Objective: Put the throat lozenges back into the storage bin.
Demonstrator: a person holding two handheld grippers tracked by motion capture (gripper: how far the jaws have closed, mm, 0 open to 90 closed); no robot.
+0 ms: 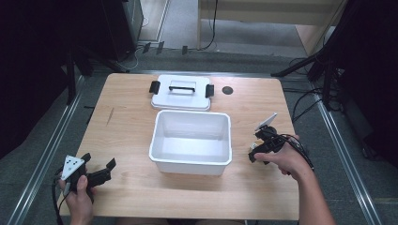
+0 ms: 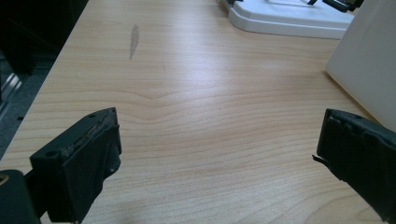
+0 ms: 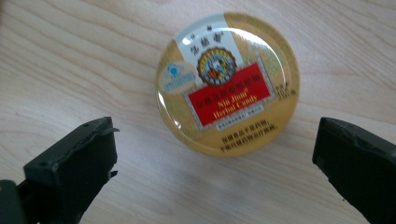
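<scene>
High view: white tub point(image 1: 191, 161) mid-table, lid point(image 1: 180, 99) at its twelve o'clock, right gripper point(image 1: 261, 144) at three. Left gripper point(image 2: 217, 154): jaws wide, holding nothing, over bare table point(image 2: 187, 116). Right gripper view: candy tin point(image 3: 227, 83) at twelve o'clock between wide, empty jaws.

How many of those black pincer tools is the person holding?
2. The left gripper is at the table's near left corner, jaws open. The right gripper is right of the white box, jaws open above a round candy tin.
</scene>
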